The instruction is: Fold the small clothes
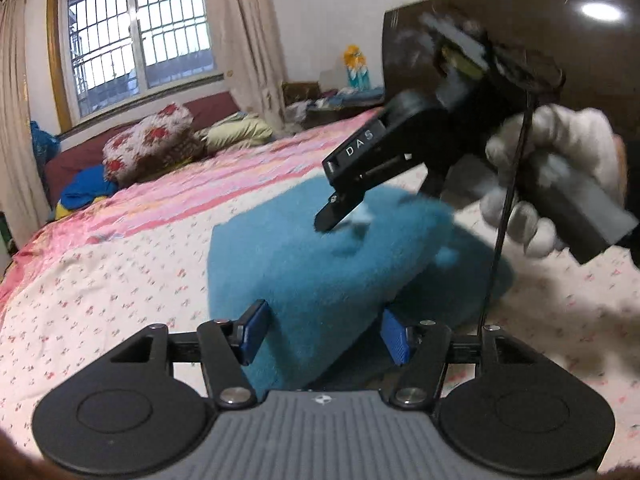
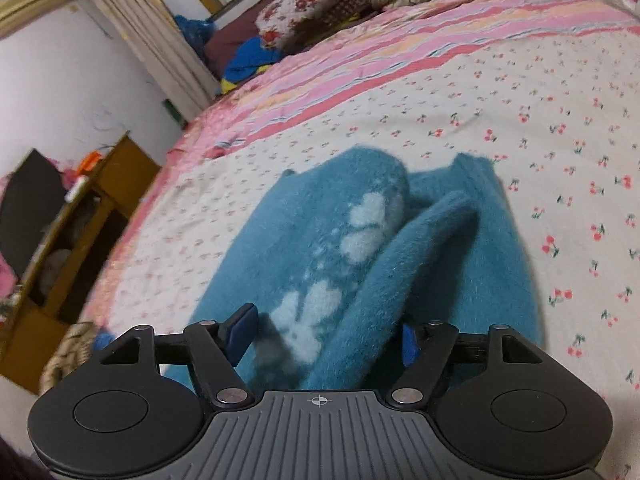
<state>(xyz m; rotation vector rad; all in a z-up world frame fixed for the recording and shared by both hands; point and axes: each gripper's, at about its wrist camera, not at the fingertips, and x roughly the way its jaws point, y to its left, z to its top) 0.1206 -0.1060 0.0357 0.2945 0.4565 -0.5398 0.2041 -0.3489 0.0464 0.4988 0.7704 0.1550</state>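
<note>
Bedroom, big bed (image 1: 120, 264) with cherry-print sheet, fuzzy teal garment (image 1: 312, 264) lying half-folded mid-bed. Left gripper (image 1: 322, 332) straddling a raised fold, jaws apart, not pinching. Right gripper (image 2: 326, 338) same deal over another fold, white-gloved hand (image 1: 556, 172) gripping its handle.

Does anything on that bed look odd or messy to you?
The teal garment bears pale blotches like bleach marks or worn pile, and it lies bunched in uneven folds on the sheet. Nothing looks spilled.
</note>
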